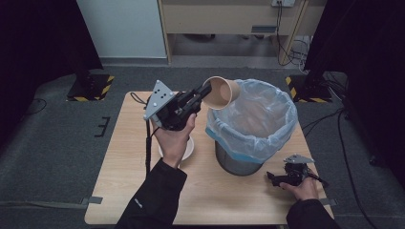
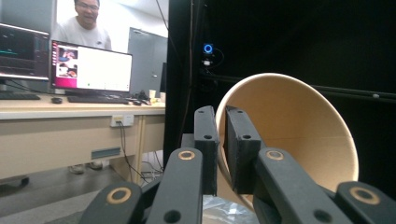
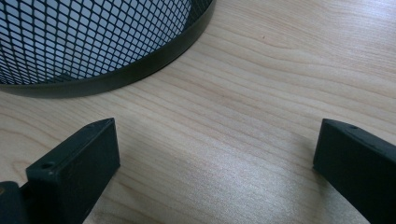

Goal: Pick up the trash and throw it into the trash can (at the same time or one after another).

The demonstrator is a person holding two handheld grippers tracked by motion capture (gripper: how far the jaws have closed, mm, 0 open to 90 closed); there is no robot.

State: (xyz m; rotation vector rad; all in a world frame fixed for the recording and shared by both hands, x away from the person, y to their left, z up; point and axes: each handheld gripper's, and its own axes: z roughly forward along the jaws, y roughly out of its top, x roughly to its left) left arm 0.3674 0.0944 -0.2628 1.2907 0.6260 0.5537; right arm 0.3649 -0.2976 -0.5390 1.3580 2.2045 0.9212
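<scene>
Jaws of the left gripper [image 1: 204,91], seen from the high view, are pinched on the rim of a brown paper cup [image 1: 222,92], which hangs tipped on its side with its open mouth facing the camera, just over the near-left edge of a wire-mesh waste bin [image 1: 241,164]. A pale blue plastic liner [image 1: 267,129] is folded over the bin's rim; what lies inside it cannot be made out. The cup's inside looks bare. Under the left hand [image 1: 174,140] a small white dish [image 1: 187,150] sits on the wooden table [image 1: 119,157]. The right gripper [image 1: 274,179] rests low on the table near the bin's right foot, held by the right hand [image 1: 302,189], well apart from the cup.

From the left gripper view, the two black jaws stand close together with the cup's wall [image 2: 289,126] clamped between them; the cup's hollow shows plain tan card, nothing in it. A desk with monitors [image 2: 91,67] and a person stand far behind.

From the right gripper view, its jaws are spread wide over bare wood with nothing between them, and the bin's black mesh base [image 3: 93,42] curves across the upper left.
</scene>
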